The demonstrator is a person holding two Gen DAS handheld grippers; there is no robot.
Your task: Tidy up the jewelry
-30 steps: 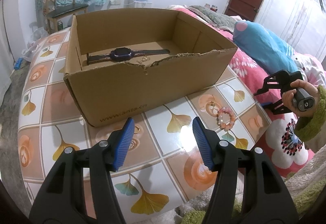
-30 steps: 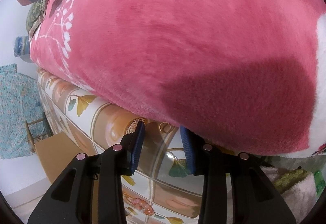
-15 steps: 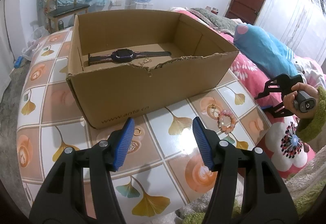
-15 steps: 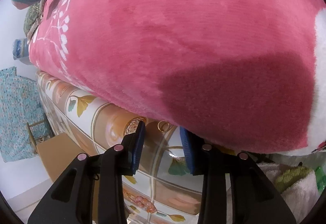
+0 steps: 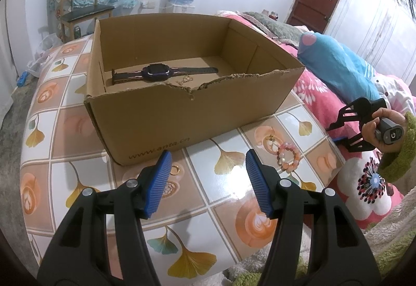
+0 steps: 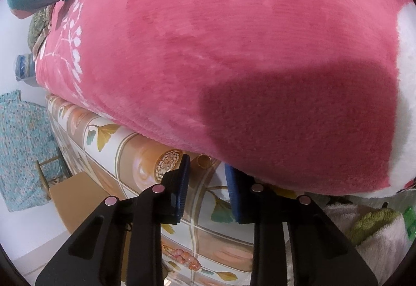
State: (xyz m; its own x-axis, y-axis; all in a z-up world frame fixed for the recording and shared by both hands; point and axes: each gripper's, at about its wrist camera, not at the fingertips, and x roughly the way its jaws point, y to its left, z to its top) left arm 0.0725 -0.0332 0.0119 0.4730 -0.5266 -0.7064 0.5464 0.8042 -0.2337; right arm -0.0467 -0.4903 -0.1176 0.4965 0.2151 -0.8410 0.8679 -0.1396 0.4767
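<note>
Presently the right tongs (image 6: 205, 171) stand parted, nothing between the blue pads, tips pointed at a gold ring (image 6: 203, 160) lying flat on the tiled table (image 6: 124, 153) just ahead, right beside the pink blanket (image 6: 234, 52). Being round, the ring shows no long axis. The left tongs (image 5: 208, 163) also gape, holding nothing; a second ring (image 5: 175, 169) sits just beyond the left pad, a bead bracelet (image 5: 288, 157) off right, the cardboard box (image 5: 197, 114) farther ahead.

One cardboard box (image 5: 182, 114) is seen on the table, with one watch (image 5: 158, 73) and one small chain (image 5: 184, 80) counted inside. Outside, one beaded bracelet (image 5: 288, 157) and two gold rings (image 5: 175, 169) (image 6: 203, 160) are counted.
</note>
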